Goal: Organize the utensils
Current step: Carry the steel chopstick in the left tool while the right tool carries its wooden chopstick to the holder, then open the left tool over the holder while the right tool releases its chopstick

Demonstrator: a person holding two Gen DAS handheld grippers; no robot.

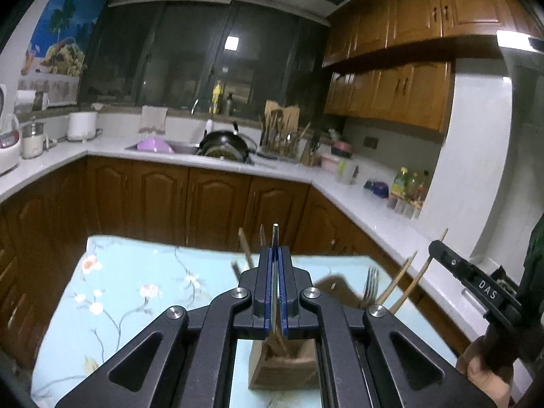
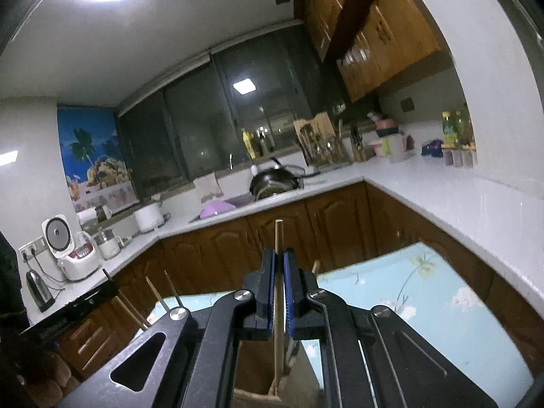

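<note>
Wooden holder walls show directly below your left gripper, standing on the floral tablecloth. Your left fingers are pressed nearly together on a thin metal utensil, its narrow tip poking up past the pads and its lower length running down toward the holder's open top. Its long axis is close to upright, in line with the fingers.

Your right gripper is likewise closed, gripping a wooden chopstick. That stick also stands near vertical, its top end well above the pads and its lower end dropping into a wooden compartment beneath the jaws. In the left view the right gripper's body sits off to the right, beside a fork and other chopsticks that lean upward there.

Both held pieces lie straight below the fingers along their own length, so the coming move looks like a plain vertical lowering, not a sideways reach. The right stick seems already partway in, so that hand appears nearer to releasing. Whether the metal utensil's lower tip is inside the holder or only above it, you cannot tell; blur hides it.

Keep each piece upright as it goes down; a tilt could catch the rim.
</note>
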